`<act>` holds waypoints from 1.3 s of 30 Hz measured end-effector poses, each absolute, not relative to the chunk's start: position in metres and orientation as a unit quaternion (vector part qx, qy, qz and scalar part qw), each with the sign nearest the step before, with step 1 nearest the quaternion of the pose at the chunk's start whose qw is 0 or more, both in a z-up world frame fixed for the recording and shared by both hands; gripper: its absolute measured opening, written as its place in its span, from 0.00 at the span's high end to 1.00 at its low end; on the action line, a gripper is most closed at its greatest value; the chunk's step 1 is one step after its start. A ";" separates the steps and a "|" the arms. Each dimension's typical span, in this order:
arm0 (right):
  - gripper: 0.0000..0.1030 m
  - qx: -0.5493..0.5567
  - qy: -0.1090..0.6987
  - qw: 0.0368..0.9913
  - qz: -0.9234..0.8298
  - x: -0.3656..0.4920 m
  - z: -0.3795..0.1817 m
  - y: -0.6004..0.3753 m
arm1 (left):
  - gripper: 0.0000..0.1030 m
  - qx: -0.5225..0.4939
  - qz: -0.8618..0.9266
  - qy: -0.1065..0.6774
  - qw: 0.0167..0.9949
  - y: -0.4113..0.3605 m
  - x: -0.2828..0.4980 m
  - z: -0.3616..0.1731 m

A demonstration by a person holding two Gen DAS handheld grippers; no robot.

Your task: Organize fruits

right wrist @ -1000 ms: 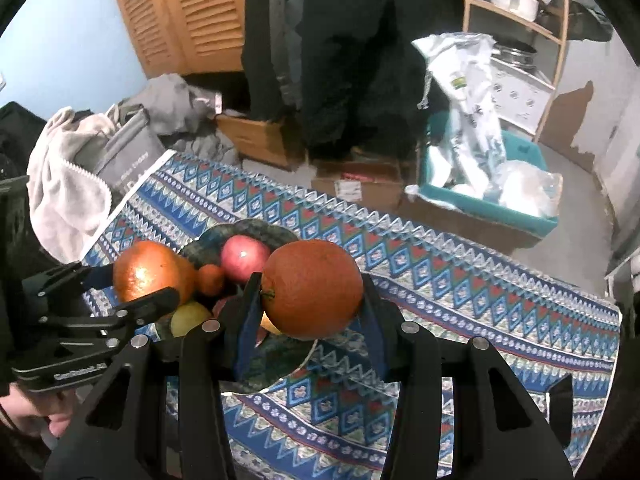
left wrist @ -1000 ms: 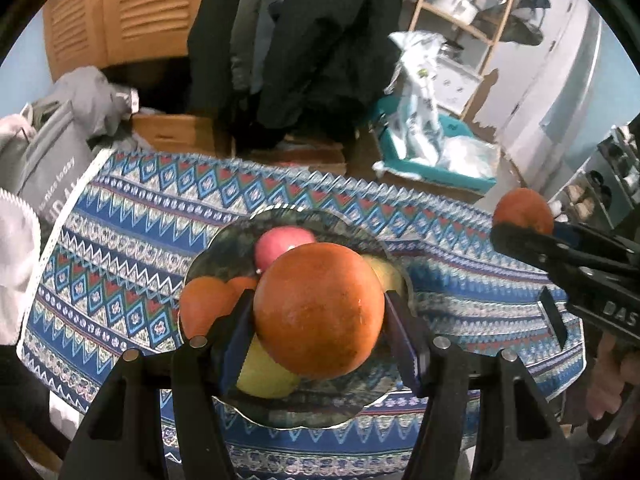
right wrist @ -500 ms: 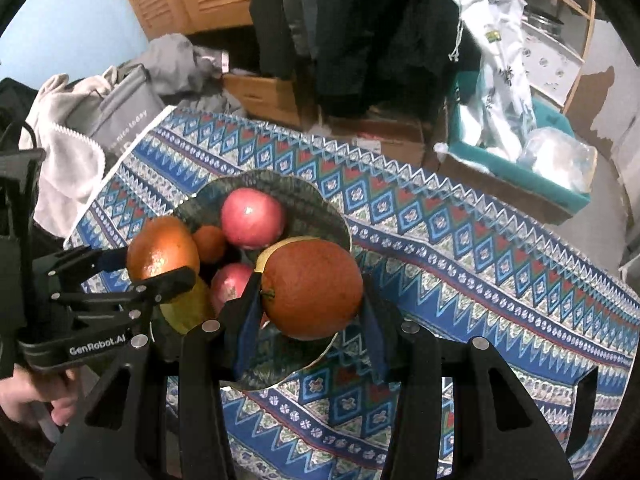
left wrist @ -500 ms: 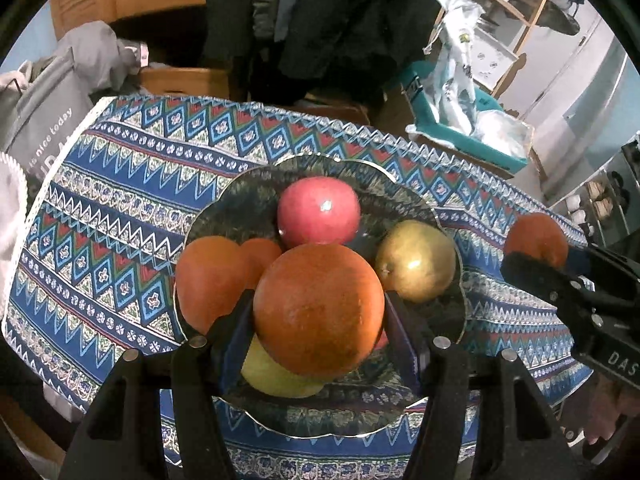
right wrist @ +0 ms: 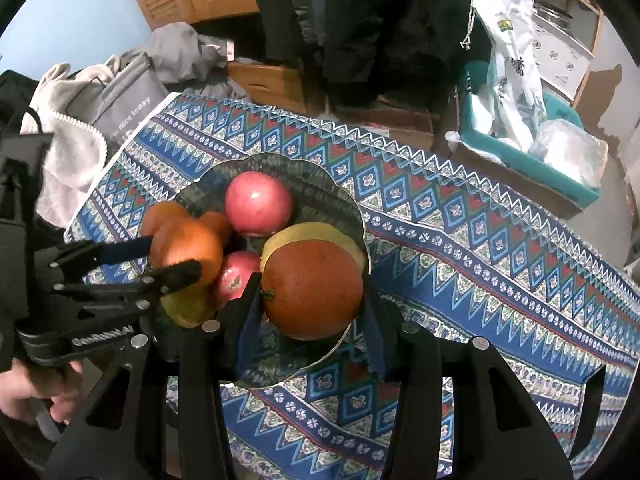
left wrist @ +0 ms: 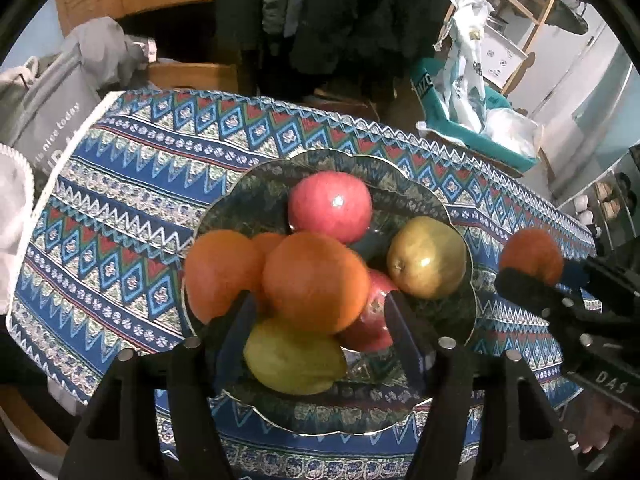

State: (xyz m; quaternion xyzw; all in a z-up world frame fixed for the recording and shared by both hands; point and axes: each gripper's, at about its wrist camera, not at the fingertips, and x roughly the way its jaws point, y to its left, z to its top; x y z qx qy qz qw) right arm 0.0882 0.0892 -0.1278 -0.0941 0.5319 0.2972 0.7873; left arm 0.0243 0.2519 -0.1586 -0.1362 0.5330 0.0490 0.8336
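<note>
1. At the far left, beyond the table edge, a grey bag (left wrist: pixel 52 120) with printed lettering sits beside a white towel (right wrist: pixel 72 152).
2. A table covered by a blue patterned tablecloth (left wrist: pixel 132 184) fills the middle of both views.
3. A dark scalloped plate (left wrist: pixel 404 184) rests on the cloth and carries a heap of fruit.
4. On the plate's left side lies an orange (left wrist: pixel 218 272), with a yellow-green pear (left wrist: pixel 294 360) at the near edge.
5. The left gripper (left wrist: pixel 320 312) hangs over the heap. Its jaws are opening, and a large orange (left wrist: pixel 316 282) sits between them on the pile, its sides clear of the fingers.
6. Behind that fruit are a red apple (left wrist: pixel 330 206) and, to the right, a golden apple (left wrist: pixel 428 258); a second red apple (left wrist: pixel 372 320) is partly hidden underneath.
7. The right gripper (right wrist: pixel 310 300) is clamped on a darker orange (right wrist: pixel 312 290), held over the plate's right rim, just above the golden apple.
8. Far right, a teal bin (right wrist: pixel 560 168) with plastic bags stands on the floor.
</note>
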 end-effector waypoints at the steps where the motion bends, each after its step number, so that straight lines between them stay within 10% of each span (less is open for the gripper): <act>1: 0.56 -0.094 0.533 0.786 0.298 0.088 -0.129 0.090 | 0.33 -0.138 0.049 0.534 0.833 0.252 0.023 -0.158; 28: 0.54 -0.080 0.543 0.779 0.304 0.081 -0.126 0.089 | 0.26 -0.123 0.069 0.512 0.847 0.247 -0.005 -0.123; 39: 0.37 -0.078 0.468 0.834 0.281 0.076 -0.059 0.070 | 0.21 -0.123 0.067 0.471 0.871 0.236 -0.009 -0.083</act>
